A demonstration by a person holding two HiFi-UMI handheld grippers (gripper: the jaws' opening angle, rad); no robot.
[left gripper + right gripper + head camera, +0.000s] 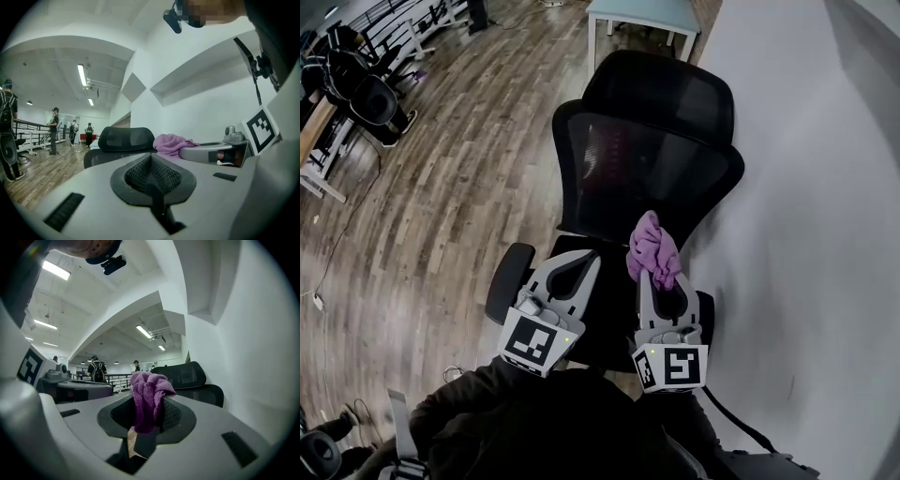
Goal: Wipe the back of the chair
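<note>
fingers [215, 427] of right gripper [662, 283] pinch purple cloth [653, 248]; left gripper [578, 266] closed

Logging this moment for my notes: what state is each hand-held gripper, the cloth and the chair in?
Left hand-held gripper: jaws together, empty.
Right hand-held gripper: shut on the purple cloth.
purple cloth: bunched, sticking out past the jaws.
Chair: upright, unoccupied, beside the white wall.

A white wall [806, 234] flanks wood floor [441, 187] under strip lights [82, 75].
</note>
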